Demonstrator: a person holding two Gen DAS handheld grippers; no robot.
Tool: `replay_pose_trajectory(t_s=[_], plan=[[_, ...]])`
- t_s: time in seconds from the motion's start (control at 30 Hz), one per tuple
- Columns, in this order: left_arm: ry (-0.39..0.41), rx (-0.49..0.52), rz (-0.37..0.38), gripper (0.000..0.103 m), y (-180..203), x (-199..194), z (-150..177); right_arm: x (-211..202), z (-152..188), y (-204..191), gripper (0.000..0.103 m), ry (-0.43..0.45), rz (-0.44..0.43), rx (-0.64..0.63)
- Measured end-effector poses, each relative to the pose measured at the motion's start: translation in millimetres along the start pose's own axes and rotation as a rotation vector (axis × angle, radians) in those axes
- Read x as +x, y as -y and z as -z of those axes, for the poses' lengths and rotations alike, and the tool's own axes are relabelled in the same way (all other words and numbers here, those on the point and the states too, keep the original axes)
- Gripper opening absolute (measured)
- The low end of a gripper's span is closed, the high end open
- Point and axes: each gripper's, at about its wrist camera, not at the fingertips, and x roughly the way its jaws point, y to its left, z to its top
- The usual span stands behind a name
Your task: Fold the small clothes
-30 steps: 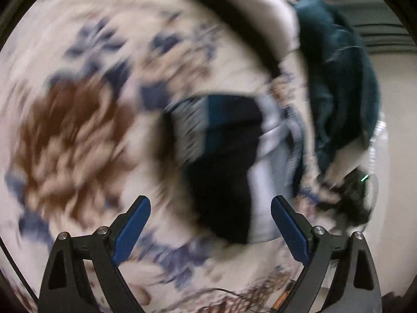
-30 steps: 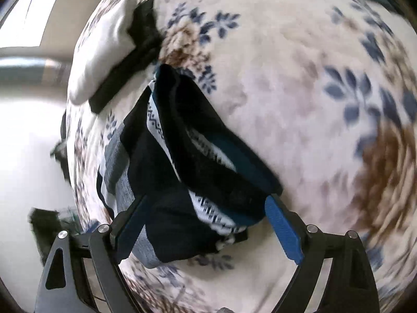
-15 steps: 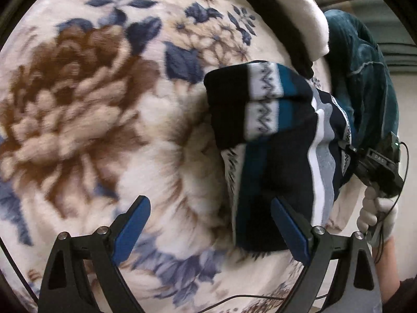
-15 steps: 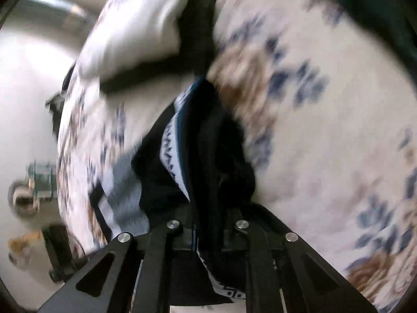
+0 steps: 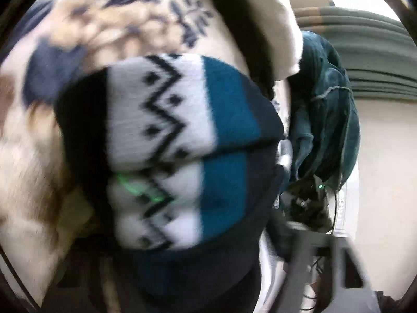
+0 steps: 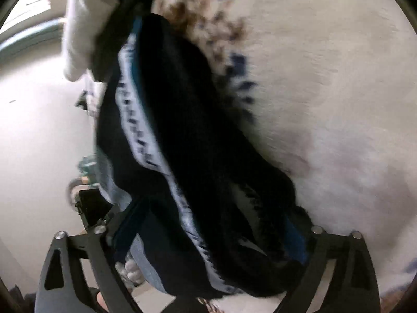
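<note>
Two tools worked over one folded knit garment (image 5: 182,156) that lay on a floral fleece blanket (image 6: 325,91), with a white pillow (image 5: 265,20) beyond it at the far edge. Half a second before, the right tool (image 6: 211,224) had been clamped shut on the dark fabric; now its jaws were opening wide, with the garment bunched between the blue pads but no longer pinched. The left tool (image 5: 187,268), earlier well back with open jaws beside the cloth, had come in close, so the white zigzag band and teal stripe filled its view. Its jaws were closing, yet motion blur smeared the fingers at the bottom edge, and I could not tell whether they pressed the fabric. No writing or label could be read. A teal garment (image 5: 325,109) lay far right of the blanket, partly cut off. A green glint crossed the knit pattern.
</note>
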Motion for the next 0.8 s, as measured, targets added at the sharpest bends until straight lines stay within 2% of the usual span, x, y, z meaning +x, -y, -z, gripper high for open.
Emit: replay_pose_trajectory(t_s=[0.07, 0.13, 0.17, 0.3, 0.37, 0.4, 0.43, 0.47, 0.5, 0.53, 0.63, 0.67, 0.73, 0.77, 0.8], plan=[[-0.003, -0.003, 0.020, 0.045, 7.8, -9.5, -15.2, 5.9, 6.1, -4.2, 0.096, 0.000, -0.002, -0.028], [-0.026, 0.001, 0.015, 0.044, 15.4, -16.5, -32.5, 12.2, 18.5, -9.3, 0.058, -0.006, 0.047, -0.054], [-0.042, 0.009, 0.008, 0.044, 18.7, -19.3, -39.8, 14.0, 24.2, -8.1, 0.039, -0.008, 0.029, -0.030], [-0.129, 0.094, -0.080, 0.044, 38.8, -30.4, -64.7, 11.7, 62.5, -22.4, 0.030, 0.089, -0.028, 0.055], [-0.189, 0.146, -0.184, 0.051, 34.9, -30.8, -67.7, 11.8, 84.1, -32.7, 0.029, 0.113, -0.078, 0.075], [-0.222, 0.163, -0.270, 0.052, 29.8, -29.6, -67.0, 15.5, 94.2, -35.2, 0.031, 0.114, -0.062, 0.079], [-0.240, 0.174, -0.317, 0.053, 25.3, -30.3, -63.6, 20.3, 100.5, -36.5, 0.035, 0.107, -0.023, 0.075], [-0.248, 0.187, -0.345, 0.058, 23.4, -32.0, -59.8, 26.4, 105.9, -37.4, 0.045, 0.097, 0.046, 0.074], [-0.239, 0.204, -0.359, 0.058, 23.2, -38.3, -52.9, 31.5, 110.0, -36.3, 0.051, 0.083, 0.118, 0.076], [-0.211, 0.235, -0.389, 0.060, 26.0, -48.4, -43.1, 37.2, 115.8, -33.1, 0.052, 0.059, 0.196, 0.081], [-0.117, 0.327, -0.525, 0.067, 41.1, -76.2, -13.1, 26.0, 134.1, -32.1, 0.058, 0.102, 0.241, 0.081], [-0.089, 0.328, -0.574, 0.086, 42.1, -87.0, -1.6, 20.7, 140.2, -33.6, 0.064, 0.122, 0.270, 0.070], [-0.061, 0.297, -0.625, 0.102, 33.0, -105.5, 23.7, 6.9, 155.3, -37.6, 0.074, 0.179, 0.340, 0.043], [-0.053, 0.275, -0.644, 0.102, 26.7, -110.7, 34.8, -0.9, 159.7, -35.2, 0.083, 0.201, 0.355, 0.039], [-0.053, 0.252, -0.668, 0.102, 15.4, -115.3, 47.3, -7.6, 166.6, -34.6, 0.087, 0.230, 0.370, 0.042]])
